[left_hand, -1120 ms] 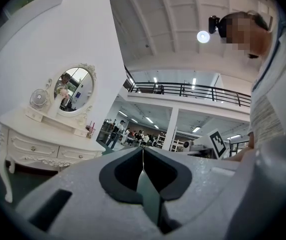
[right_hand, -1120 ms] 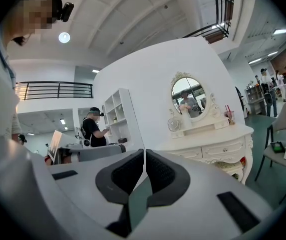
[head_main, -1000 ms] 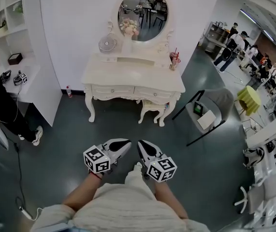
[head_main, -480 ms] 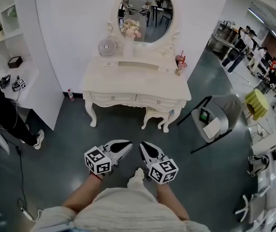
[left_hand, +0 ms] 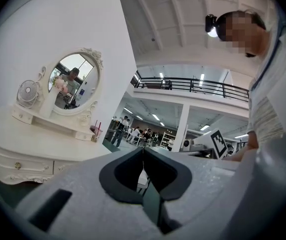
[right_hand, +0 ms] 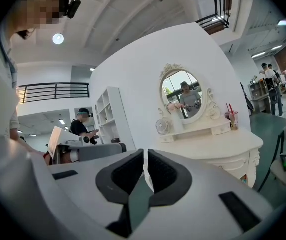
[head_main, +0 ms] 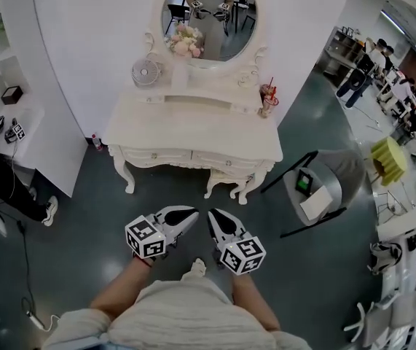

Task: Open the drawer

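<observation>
1. Left gripper (head_main: 190, 216) — fingers together, nothing between them.
2. Right gripper (head_main: 213, 217) — fingers together, nothing between them.
3. Both grippers are side by side above the floor (head_main: 84, 217), well apart from the worktop (head_main: 193, 126).
4. The drawer (head_main: 154, 155) sits shut under the worktop's front edge, beside a second drawer (head_main: 226, 162), also shut.

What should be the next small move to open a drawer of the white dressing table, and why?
Probably step closer to the dressing table and open one gripper's jaws on the way. The left gripper and the right gripper are both shut and empty, and open floor lies between them and the drawers, so neither can reach a drawer front from here.
</observation>
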Motion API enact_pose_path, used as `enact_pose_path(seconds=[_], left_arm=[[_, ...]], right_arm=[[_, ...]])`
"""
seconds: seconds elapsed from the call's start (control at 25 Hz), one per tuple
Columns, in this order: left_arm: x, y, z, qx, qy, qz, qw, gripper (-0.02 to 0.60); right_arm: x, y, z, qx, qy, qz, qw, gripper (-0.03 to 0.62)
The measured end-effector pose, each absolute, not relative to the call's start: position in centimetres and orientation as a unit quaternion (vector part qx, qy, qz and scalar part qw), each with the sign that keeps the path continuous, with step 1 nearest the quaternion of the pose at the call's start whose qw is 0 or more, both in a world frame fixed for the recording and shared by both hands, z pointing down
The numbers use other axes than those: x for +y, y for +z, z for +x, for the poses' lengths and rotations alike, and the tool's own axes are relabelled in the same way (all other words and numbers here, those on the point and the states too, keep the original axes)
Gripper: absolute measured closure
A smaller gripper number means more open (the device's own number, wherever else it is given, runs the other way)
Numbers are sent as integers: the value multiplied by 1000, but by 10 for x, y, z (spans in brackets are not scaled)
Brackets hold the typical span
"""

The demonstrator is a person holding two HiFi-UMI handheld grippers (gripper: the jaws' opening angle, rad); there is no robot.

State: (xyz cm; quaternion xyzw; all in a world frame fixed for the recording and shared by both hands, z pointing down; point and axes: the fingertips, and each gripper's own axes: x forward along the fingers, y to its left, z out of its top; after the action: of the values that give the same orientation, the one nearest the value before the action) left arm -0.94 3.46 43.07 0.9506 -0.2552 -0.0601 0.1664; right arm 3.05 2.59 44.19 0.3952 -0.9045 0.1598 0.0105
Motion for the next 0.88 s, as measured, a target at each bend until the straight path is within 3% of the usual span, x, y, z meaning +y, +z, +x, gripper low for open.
enact_pose_path(seconds=[0.48,0.88], left_arm=[[-40,441,56,-267,-44,951,146,566],[-89,470,49,-296,-47,941,159,566]], right_arm=[[-52,452,91,-905,145,400,12,583],[-91,485,98,-894,157,418,35,583]])
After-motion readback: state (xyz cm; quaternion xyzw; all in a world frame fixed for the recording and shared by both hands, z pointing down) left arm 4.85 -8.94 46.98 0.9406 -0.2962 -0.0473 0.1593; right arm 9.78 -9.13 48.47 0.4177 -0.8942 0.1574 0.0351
